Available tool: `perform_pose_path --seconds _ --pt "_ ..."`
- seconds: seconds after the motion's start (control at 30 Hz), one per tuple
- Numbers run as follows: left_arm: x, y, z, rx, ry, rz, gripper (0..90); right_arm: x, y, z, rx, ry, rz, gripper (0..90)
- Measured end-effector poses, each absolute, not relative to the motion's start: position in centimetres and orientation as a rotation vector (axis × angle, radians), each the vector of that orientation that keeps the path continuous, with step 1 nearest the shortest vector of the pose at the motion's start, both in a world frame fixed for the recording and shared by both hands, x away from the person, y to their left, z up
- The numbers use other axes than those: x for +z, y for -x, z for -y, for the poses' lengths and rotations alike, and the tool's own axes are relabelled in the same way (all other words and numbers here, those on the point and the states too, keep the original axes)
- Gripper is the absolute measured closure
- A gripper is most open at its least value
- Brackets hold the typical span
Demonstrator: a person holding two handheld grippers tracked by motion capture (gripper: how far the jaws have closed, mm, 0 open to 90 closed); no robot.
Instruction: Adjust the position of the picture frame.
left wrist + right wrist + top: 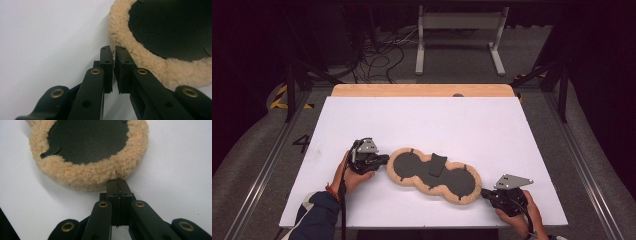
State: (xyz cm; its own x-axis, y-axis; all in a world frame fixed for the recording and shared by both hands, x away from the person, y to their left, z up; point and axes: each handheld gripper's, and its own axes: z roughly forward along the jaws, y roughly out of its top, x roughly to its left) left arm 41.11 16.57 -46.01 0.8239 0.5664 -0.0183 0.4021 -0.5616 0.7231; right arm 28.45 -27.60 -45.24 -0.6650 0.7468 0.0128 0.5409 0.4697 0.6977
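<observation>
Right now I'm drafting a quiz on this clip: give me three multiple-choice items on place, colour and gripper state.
1. Where does the fleece-rimmed dark double-lobed pad lie?
A on the white table
B on the floor
C in a box
2. What colour is its fleece rim?
A blue
B tan
C red
3. How are the right gripper jaws?
A wide open
B shut at the rim
C holding a cup

A: the high view shows the pad on the white top.
B: both gripper views show tan fleece.
C is wrong; B: the jaws meet at the rim's edge.
</observation>
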Motion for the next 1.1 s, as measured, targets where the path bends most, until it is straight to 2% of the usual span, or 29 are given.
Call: perform_pose_path --seconds 0.4,0.8,1.1 --pt "-46.24 -41.14 -16.93 0.242 -2.238 -0.714 85.4 -45.31 -28.61 27.38 0.982 -1.091 -2.405 90.0" --pt "-46.07 -41.16 -16.50 0.316 -2.236 -0.700 83.6 -45.31 -28.60 27.37 0.977 -1.084 -2.403 90.0" --pt "-46.10 -40.88 -16.80 0.292 -2.254 -0.715 83.4 -45.31 -28.72 27.48 0.979 -1.075 -2.404 88.9"
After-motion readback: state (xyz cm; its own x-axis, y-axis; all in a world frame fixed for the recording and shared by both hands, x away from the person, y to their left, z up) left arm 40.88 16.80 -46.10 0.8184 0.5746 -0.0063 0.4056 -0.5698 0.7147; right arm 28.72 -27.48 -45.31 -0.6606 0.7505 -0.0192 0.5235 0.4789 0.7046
